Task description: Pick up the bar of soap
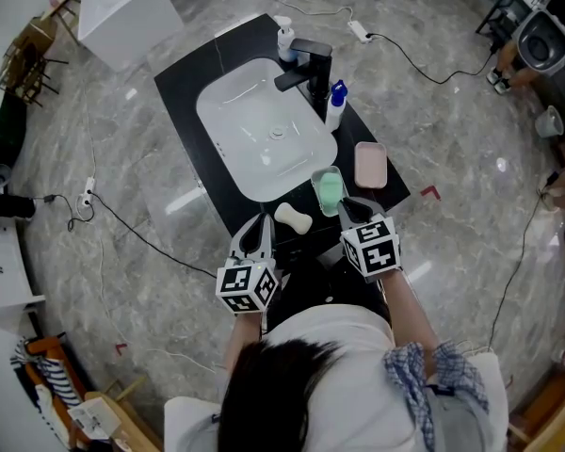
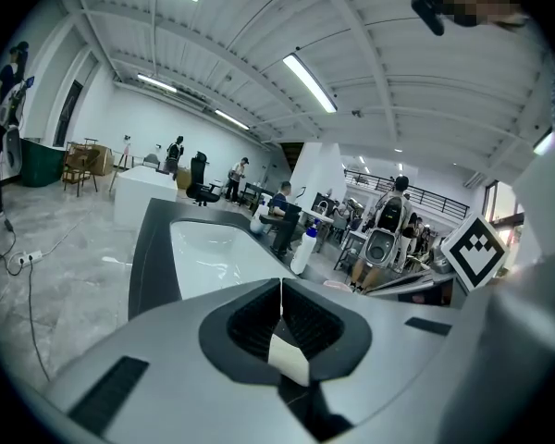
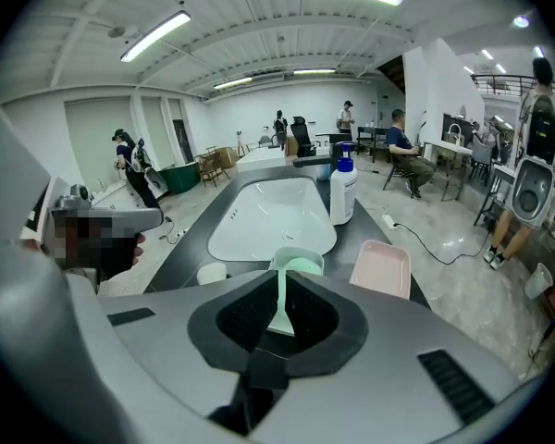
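Observation:
A cream bar of soap (image 1: 293,217) lies on the black counter (image 1: 193,111) at the front of the white sink (image 1: 264,130); it also shows in the right gripper view (image 3: 212,273). My left gripper (image 1: 258,222) hovers just left of the soap, its jaws shut with nothing held (image 2: 280,294). My right gripper (image 1: 351,207) is just right of the soap, close to a green soap dish (image 1: 329,191). Its jaws (image 3: 283,289) are shut and empty, and the green dish (image 3: 301,265) shows beyond them.
A pink dish (image 1: 370,165) sits right of the green one. A black faucet (image 1: 308,69), a blue-capped bottle (image 1: 335,104) and a white dispenser (image 1: 284,38) stand behind the sink. Cables run over the marble floor (image 1: 104,215). A white box (image 1: 122,12) stands at the far left.

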Motion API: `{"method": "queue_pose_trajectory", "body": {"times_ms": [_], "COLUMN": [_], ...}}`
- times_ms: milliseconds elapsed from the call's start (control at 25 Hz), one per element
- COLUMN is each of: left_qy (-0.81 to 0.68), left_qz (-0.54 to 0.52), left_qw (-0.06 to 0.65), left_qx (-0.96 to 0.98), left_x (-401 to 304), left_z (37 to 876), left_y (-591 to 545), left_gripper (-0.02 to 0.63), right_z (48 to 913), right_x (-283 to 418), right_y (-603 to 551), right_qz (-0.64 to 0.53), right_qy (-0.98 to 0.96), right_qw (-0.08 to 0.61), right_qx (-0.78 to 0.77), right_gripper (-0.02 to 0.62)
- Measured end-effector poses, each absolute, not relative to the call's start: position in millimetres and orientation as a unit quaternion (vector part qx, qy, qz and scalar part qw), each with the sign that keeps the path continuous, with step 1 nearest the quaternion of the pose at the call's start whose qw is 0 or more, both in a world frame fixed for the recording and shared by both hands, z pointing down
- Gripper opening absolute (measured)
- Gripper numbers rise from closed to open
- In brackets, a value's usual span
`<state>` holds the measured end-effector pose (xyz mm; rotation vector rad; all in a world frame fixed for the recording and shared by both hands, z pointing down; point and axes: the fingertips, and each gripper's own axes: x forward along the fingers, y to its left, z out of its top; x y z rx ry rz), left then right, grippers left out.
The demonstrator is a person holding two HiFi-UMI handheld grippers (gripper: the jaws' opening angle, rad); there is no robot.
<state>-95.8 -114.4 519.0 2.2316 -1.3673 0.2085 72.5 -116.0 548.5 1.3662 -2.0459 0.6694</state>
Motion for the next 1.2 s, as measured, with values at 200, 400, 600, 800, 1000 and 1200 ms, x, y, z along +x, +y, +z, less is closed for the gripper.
{"method": "queue_pose_trajectory", "body": {"times_ms": [200, 400, 600, 800, 1000, 1200], "left_qy": [-0.502, -0.501, -0.503, -0.506, -0.503, -0.498], "left_qz": [0.078, 0.080, 0.081, 0.089, 0.095, 0.097], "left_qw": [0.259, 0.263, 0.264, 0.263, 0.254, 0.243], "left_qx": [0.821, 0.820, 0.819, 0.817, 0.821, 0.827], "left_x": [-98.4, -100.8, -105.1, -112.8, -114.9, -112.9], "left_z": [520.9, 523.4, 524.9, 528.8, 528.1, 524.1], "left_y": [-115.2, -116.6, -119.3, -122.4, -129.9, -137.2], "left_gripper": [0.013, 0.014, 0.014, 0.014, 0.014, 0.014], "right_z": [557.1, 572.9, 584.9, 599.5, 610.4, 623.8], "right_x": [71.8, 68.2, 66.8, 69.1, 73.7, 73.6], "right_y": [-117.6, -121.1, -132.4, -145.9, -158.5, -163.0], "right_qz": [0.280, 0.383, 0.451, 0.489, 0.476, 0.492], "right_qy": [-0.761, -0.729, -0.693, -0.659, -0.631, -0.610], "right_qw": [0.302, 0.250, 0.222, 0.211, 0.259, 0.296], "right_qx": [0.500, 0.509, 0.517, 0.531, 0.555, 0.546], "right_gripper": [0.114, 0.165, 0.193, 0.222, 0.224, 0.230]}}
